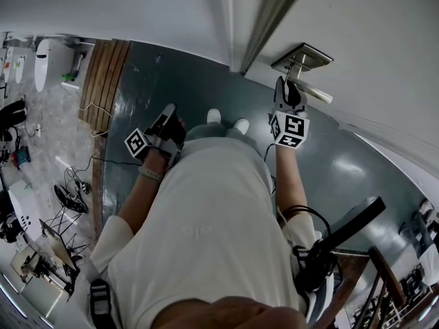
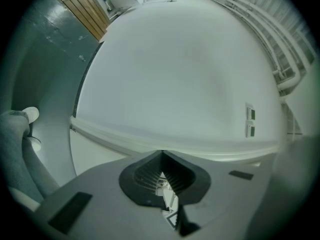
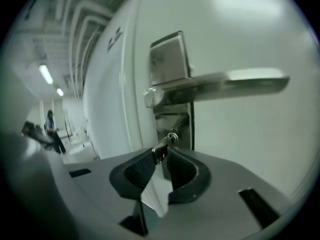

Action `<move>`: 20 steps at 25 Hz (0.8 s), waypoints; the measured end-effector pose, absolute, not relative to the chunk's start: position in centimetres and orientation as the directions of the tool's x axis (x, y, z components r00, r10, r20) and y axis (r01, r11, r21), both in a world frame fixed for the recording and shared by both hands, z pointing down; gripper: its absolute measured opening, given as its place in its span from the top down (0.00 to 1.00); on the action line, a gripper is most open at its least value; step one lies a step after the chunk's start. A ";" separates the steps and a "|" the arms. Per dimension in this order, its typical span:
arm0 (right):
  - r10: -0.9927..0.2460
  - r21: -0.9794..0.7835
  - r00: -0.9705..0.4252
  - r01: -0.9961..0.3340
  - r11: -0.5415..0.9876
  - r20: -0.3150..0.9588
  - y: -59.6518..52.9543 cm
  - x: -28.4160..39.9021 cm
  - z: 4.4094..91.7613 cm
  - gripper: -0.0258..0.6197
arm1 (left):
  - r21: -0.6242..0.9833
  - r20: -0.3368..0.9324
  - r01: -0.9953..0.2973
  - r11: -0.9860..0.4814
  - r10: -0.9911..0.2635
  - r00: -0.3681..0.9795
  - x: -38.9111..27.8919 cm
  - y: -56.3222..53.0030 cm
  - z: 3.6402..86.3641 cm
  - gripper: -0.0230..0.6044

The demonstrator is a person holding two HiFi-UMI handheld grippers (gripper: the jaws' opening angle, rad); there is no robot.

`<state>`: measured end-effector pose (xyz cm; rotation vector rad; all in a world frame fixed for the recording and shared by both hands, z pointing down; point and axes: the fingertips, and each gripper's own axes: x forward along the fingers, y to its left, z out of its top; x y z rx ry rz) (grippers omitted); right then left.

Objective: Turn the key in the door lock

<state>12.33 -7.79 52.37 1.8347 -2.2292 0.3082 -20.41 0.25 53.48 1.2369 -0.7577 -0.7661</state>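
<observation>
A white door carries a steel lock plate (image 3: 170, 59) with a lever handle (image 3: 220, 81) pointing right. Below the lever, a silver key (image 3: 162, 149) sticks out of the keyhole. My right gripper (image 3: 161, 156) is shut on the key's head, its dark pads (image 3: 137, 171) pressing either side. From the head view, that right gripper (image 1: 288, 93) reaches up just beneath the handle (image 1: 312, 88) and hides the key. My left gripper (image 1: 169, 112) hangs low to the left, away from the door. In its own view the left gripper (image 2: 162, 171) is shut and holds nothing, facing a blank white wall.
The person's white shoes (image 1: 225, 120) stand on the dark grey floor (image 1: 357, 177) close to the door frame (image 1: 267, 19). Wooden boards (image 1: 103, 81), cables and equipment lie at the left. A stair railing (image 1: 391, 279) is at the lower right. A distant person (image 3: 52, 129) stands in the corridor.
</observation>
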 end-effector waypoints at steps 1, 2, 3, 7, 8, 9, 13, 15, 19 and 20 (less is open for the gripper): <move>-0.930 -0.110 -0.209 -0.977 0.184 0.302 -7.7 12.4 52.4 0.83 | 0.983 0.084 0.093 0.158 -0.838 0.539 -20.4 0.2 53.5 0.95; -0.930 -0.192 -0.230 -0.965 0.179 0.288 -7.7 12.4 52.4 0.83 | 0.983 0.084 0.092 0.158 -0.837 0.541 -20.4 0.2 53.5 0.95; -0.930 -0.264 -0.245 -0.949 0.172 0.275 -7.6 12.5 52.4 0.83 | 0.983 0.085 0.091 0.159 -0.836 0.542 -20.3 0.2 53.5 0.95; -0.933 -0.527 -0.279 -0.841 0.123 0.227 -7.6 12.6 52.2 0.83 | 0.983 0.086 0.093 0.161 -0.836 0.541 -20.1 -0.2 53.2 0.95; -0.935 -0.589 -0.284 -0.800 0.109 0.213 -7.6 12.7 52.2 0.83 | 0.982 0.087 0.093 0.162 -0.836 0.541 -20.0 -0.2 53.2 0.95; -0.937 -0.650 -0.288 -0.754 0.095 0.197 -7.6 12.9 52.1 0.83 | 0.982 0.089 0.093 0.164 -0.836 0.542 -19.9 -0.3 53.2 0.95; -0.946 -0.880 -0.307 -0.471 0.056 0.104 -7.6 12.8 52.1 0.83 | 0.982 0.086 0.096 0.163 -0.836 0.541 -20.0 -0.4 53.1 0.95; -0.952 -0.963 -0.302 -0.267 0.032 0.052 -7.4 12.5 52.9 0.83 | 0.982 0.085 0.099 0.164 -0.837 0.540 -20.4 -0.4 53.4 0.95; -0.947 -0.975 -0.319 -0.215 0.055 0.017 -7.2 12.7 52.7 0.83 | 0.980 0.086 0.106 0.168 -0.840 0.535 -20.2 -0.1 53.3 0.95; -0.944 -0.965 -0.329 -0.256 0.058 0.031 -7.1 12.7 52.6 0.83 | 0.980 0.086 0.108 0.168 -0.842 0.533 -20.2 -0.1 53.4 0.95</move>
